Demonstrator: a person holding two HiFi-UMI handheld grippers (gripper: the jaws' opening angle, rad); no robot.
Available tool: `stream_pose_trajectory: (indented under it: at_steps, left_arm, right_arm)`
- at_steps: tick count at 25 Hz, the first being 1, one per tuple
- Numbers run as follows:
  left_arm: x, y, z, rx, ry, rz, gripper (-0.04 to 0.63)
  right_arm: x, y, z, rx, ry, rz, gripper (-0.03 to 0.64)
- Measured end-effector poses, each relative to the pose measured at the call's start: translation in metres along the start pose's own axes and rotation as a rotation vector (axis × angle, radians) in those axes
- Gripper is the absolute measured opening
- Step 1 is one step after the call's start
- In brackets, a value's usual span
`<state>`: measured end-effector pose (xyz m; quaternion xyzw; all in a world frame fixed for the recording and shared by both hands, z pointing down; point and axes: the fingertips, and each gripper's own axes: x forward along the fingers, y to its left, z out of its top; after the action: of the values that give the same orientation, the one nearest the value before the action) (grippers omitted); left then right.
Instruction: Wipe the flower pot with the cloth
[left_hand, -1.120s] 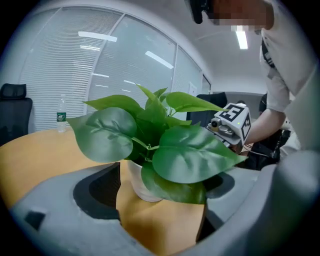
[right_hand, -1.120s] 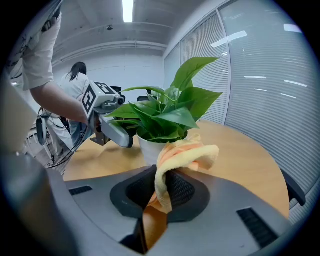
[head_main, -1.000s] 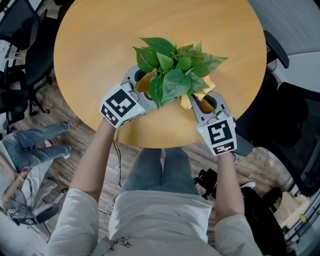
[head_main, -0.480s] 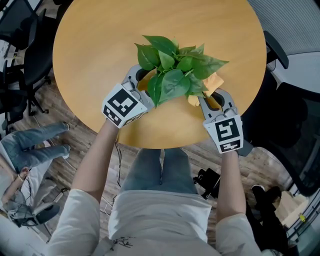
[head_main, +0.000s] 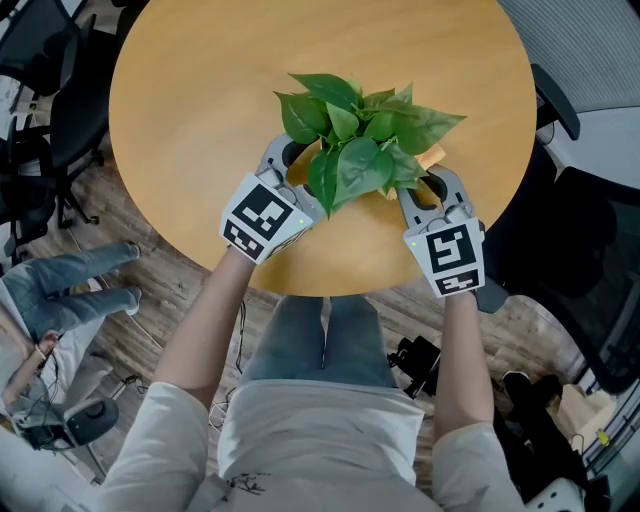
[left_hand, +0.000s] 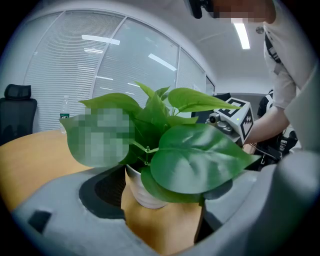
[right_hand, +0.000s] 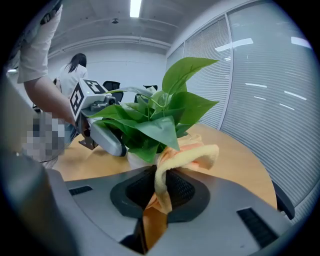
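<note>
Leaves (head_main: 360, 150) overhung the pot (left_hand: 142, 192). The left gripper (head_main: 295, 172), jaws just narrowed yet apart, straddled it. The right gripper (head_main: 432, 180) pinched the cloth (right_hand: 200, 152) beside it.

left gripper (left_hand: 162, 196) spread, right gripper (right_hand: 157, 197) clamped

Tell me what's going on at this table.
A person with a gripper in each hand is working on a potted plant on the round wooden table. The right gripper is shut on a yellow-orange cloth, held beside the white pot under the leaves. The left gripper stands open with the pot between its jaws, which have just closed slightly.
</note>
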<state>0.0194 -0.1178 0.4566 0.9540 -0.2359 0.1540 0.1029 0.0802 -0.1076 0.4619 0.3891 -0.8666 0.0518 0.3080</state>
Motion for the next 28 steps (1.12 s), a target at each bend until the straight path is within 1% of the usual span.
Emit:
stream_pose_trajectory:
  at_steps: [7, 16, 23, 28]
  left_arm:
    - [0.002, -0.002, -0.001, -0.024, 0.000, 0.095, 0.431]
    - [0.006, -0.002, 0.001, -0.068, -0.009, 0.182, 0.431]
    - [0.008, 0.000, 0.002, -0.113, 0.016, 0.256, 0.431]
    - [0.010, -0.001, 0.002, -0.129, 0.023, 0.300, 0.431]
  right_arm:
    - [-0.004, 0.003, -0.002, 0.002, 0.007, -0.004, 0.051]
    - [-0.008, 0.011, -0.005, 0.007, 0.006, 0.002, 0.051]
    - [-0.009, 0.016, -0.005, 0.007, 0.007, 0.010, 0.051]
    - [-0.011, 0.022, -0.006, 0.005, 0.004, 0.020, 0.051]
